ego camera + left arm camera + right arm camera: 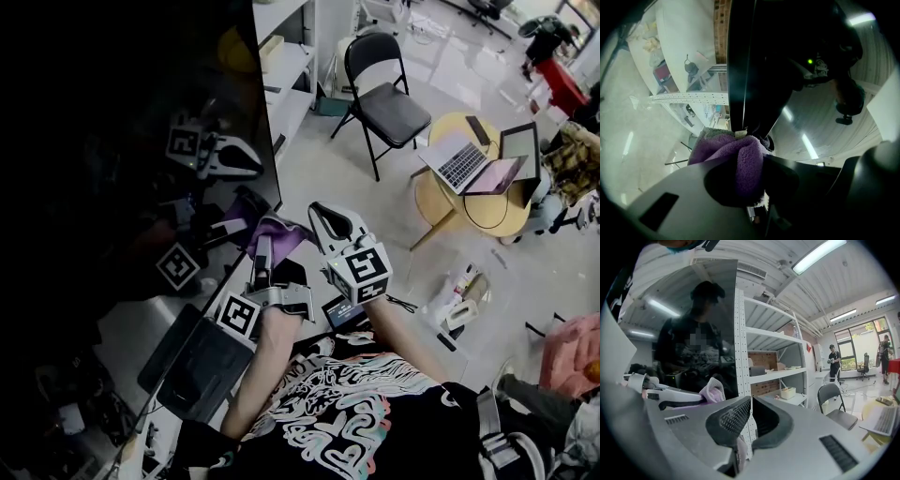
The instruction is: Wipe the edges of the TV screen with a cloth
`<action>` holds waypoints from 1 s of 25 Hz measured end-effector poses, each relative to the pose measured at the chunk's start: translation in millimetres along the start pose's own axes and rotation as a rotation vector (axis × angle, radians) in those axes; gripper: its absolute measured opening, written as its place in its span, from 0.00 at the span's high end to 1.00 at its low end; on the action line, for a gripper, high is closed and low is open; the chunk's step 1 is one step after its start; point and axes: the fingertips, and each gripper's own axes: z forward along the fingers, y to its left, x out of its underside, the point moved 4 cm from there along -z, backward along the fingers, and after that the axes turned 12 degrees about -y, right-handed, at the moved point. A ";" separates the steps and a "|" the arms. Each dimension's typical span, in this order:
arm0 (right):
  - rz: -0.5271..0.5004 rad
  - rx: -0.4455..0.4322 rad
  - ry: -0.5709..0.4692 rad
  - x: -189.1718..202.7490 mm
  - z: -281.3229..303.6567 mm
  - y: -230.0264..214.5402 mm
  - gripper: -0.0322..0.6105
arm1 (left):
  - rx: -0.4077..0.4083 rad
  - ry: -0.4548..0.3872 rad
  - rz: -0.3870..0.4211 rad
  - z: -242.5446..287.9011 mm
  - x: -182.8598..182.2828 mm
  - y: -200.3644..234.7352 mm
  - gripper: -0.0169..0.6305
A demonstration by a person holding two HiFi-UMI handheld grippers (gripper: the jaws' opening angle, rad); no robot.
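The big dark TV screen (122, 112) fills the left of the head view, its right edge slanting down past my hands. A purple fleece cloth (281, 232) rests against that edge with my left gripper (265, 246) shut on it. In the left gripper view the cloth (726, 150) bulges between the pads of the left gripper (750, 173), under the thin edge of the TV (743, 70). My right gripper (317, 214) hovers just right of the cloth, off the screen. In its own view the right gripper (751, 416) has its pads together. The cloth (712, 389) shows left of them.
A white shelving unit (286, 66) stands right behind the TV's edge. On the floor to the right are a black folding chair (389, 103) and a round wooden table (487, 220) with laptops. Clutter (459, 300) lies nearby. A person (833, 363) stands far off.
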 end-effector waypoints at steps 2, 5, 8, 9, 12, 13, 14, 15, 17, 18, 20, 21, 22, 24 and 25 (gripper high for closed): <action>-0.004 0.000 0.000 0.2 -1.5 0.2 0.89 | 0.002 0.001 -0.001 -1.0 0.3 0.6 0.87; -0.006 0.001 0.000 0.8 -2.0 -0.3 0.89 | 0.005 0.002 -0.002 -0.9 0.1 0.9 0.87; -0.001 0.003 0.002 1.8 -1.2 -0.2 0.89 | 0.001 0.005 0.003 -0.4 -0.3 0.9 0.87; 0.002 0.002 0.002 2.4 -0.8 -0.1 0.89 | 0.000 0.005 0.005 -0.3 -0.4 1.2 0.87; 0.006 -0.003 -0.001 3.0 1.0 -0.3 0.89 | 0.002 0.001 0.009 -0.2 -0.4 1.3 0.87; 0.008 -0.004 -0.002 2.8 1.3 -0.2 0.89 | 0.002 0.000 0.011 -0.6 -0.4 1.1 0.87; 0.009 -0.005 -0.003 2.5 1.4 -0.1 0.89 | 0.002 0.001 0.012 -1.1 -0.3 0.8 0.87; 0.010 -0.006 -0.004 2.2 1.5 0.0 0.89 | 0.002 0.001 0.011 -1.5 0.0 0.4 0.87; 0.011 -0.010 -0.006 1.1 2.8 0.3 0.89 | 0.004 0.000 0.008 -1.9 0.3 -1.0 0.87; 0.011 -0.013 -0.006 0.6 3.9 0.6 0.89 | 0.005 -0.001 0.007 -2.0 0.2 -1.4 0.87; 0.013 -0.021 -0.008 -0.2 6.6 1.0 0.89 | 0.006 -0.005 0.008 -2.2 0.4 -1.8 0.87; 0.014 -0.025 -0.008 -0.7 7.7 0.9 0.89 | 0.007 -0.005 0.009 -2.3 0.9 -2.2 0.87; 0.015 -0.028 -0.009 -0.9 8.4 0.9 0.89 | 0.008 -0.006 0.010 -2.5 1.4 -2.7 0.87; 0.012 -0.035 -0.010 -0.3 8.2 1.0 0.89 | 0.012 -0.008 0.011 -3.2 1.9 -3.3 0.87; 0.011 -0.038 -0.010 -0.2 7.6 1.4 0.89 | 0.015 -0.012 0.011 -3.8 1.8 -3.5 0.87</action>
